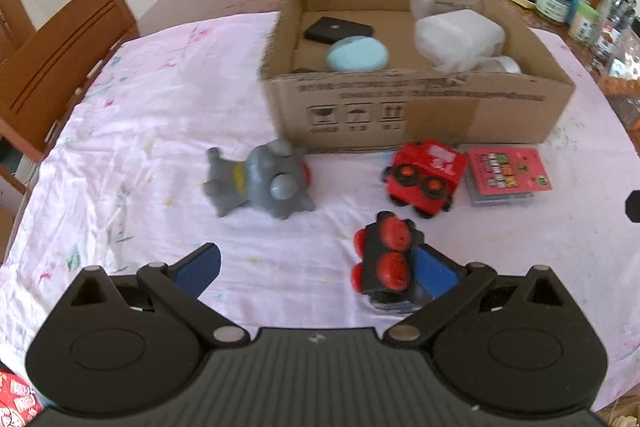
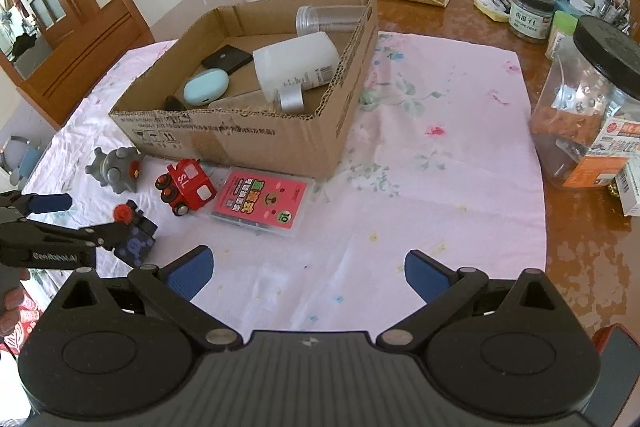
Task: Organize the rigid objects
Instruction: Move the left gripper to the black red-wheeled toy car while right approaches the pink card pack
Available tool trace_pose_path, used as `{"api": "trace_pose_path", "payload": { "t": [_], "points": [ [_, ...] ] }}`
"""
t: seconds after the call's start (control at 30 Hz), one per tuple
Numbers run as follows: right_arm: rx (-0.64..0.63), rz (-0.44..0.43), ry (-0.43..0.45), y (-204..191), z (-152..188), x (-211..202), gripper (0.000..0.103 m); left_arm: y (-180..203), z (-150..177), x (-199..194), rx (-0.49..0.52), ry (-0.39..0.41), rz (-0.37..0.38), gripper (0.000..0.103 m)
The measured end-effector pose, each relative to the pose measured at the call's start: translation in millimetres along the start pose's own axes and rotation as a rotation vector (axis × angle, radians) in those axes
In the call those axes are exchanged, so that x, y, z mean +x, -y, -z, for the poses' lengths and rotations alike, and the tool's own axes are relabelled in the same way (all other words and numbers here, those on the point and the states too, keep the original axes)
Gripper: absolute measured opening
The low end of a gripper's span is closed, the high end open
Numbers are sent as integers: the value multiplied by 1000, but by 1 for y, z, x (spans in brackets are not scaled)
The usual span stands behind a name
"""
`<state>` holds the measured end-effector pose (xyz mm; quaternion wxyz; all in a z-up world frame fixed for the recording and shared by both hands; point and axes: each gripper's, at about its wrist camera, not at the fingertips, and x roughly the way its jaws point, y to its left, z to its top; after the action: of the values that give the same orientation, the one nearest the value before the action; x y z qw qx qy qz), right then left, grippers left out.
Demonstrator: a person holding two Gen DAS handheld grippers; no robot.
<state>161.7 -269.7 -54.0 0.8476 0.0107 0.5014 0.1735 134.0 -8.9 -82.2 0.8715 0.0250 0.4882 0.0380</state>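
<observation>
Left wrist view: the left gripper [image 1: 318, 269] has its jaws spread wide; the small black toy train car with red wheels [image 1: 386, 263] seems to touch the right finger.

Right wrist view: the right gripper [image 2: 308, 269] has its jaws apart over bare cloth; two train cars, one grey figure [image 2: 116, 169] and one pink card case [image 2: 262, 201] lie before the brown cardboard box [image 2: 256, 139].

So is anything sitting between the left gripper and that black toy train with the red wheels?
Nothing visible. The left gripper is open, and the black toy train lies against its right finger on the cloth.
</observation>
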Motion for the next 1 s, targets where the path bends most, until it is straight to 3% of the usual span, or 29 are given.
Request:
{"api": "trace_pose_path", "payload": {
  "t": [0.13, 0.37, 0.53, 1.0],
  "points": [
    [12, 19, -2, -7, -1, 3, 103, -17, 7, 2, -10, -6, -2, 102],
    [18, 67, -14, -29, -3, 12, 103, -20, 5, 11, -11, 18, 151, 102],
    [-5, 83, -5, -44, -5, 28, 103, -7, 10, 23, 45, 8, 197, 102],
    [4, 125, -11, -65, -13, 88, 103, -62, 36, 29, -1, -28, 93, 102]
  ]
}}
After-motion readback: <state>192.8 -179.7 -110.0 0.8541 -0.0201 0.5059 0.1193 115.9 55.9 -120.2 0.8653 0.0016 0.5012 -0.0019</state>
